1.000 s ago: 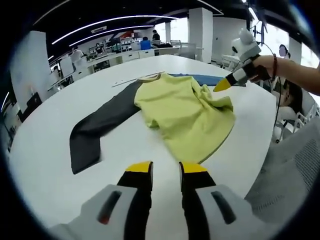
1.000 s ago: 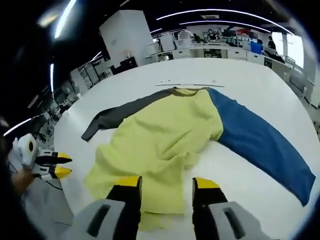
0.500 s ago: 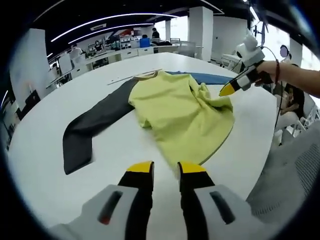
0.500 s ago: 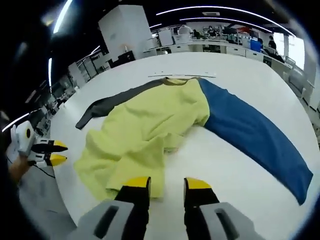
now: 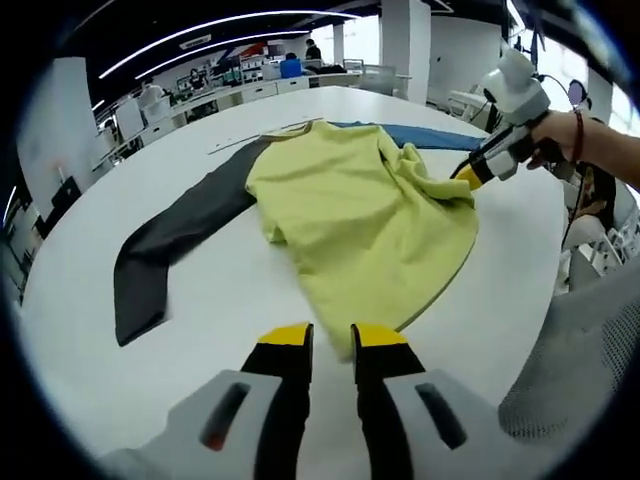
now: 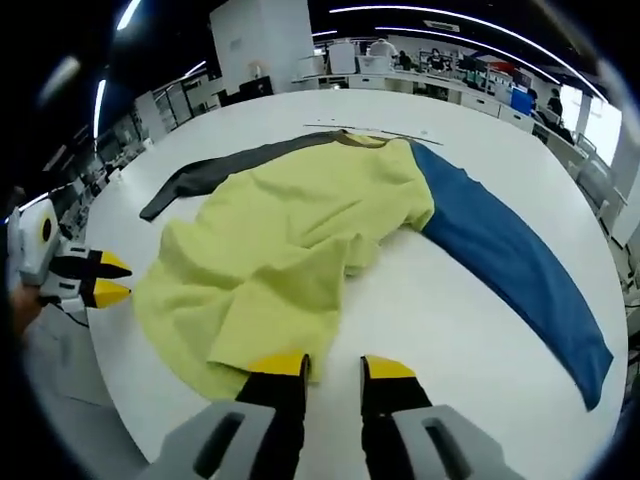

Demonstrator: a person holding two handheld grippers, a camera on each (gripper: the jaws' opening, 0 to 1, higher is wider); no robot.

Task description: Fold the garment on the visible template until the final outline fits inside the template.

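A long-sleeved garment lies spread on the white table (image 5: 230, 300), collar at the far side. Its body (image 5: 350, 210) (image 6: 280, 250) is yellow, one sleeve (image 5: 170, 250) (image 6: 220, 170) dark grey and the other sleeve (image 5: 430, 135) (image 6: 510, 260) blue. The yellow hem is rumpled and partly folded over. My left gripper (image 5: 331, 338) is open with a narrow gap, its tips right at the near hem edge; it appears again, left gripper (image 6: 108, 279), jaws apart beside the hem. My right gripper (image 6: 333, 368) is open, with the hem edge by its left fingertip (image 6: 278, 365). From the left gripper view, the right gripper (image 5: 468, 175) touches the rumpled fabric.
Thin line marks (image 6: 380, 132) lie on the table just beyond the collar. A grey mesh chair (image 5: 590, 370) stands by the table edge near me. A hand (image 5: 565, 140) holds the right gripper. Desks and shelves fill the room behind.
Both views have moved closer to the garment's hem. Both pairs of jaws have narrowed, the right one most. The right gripper has come down onto the rumpled yellow fabric.
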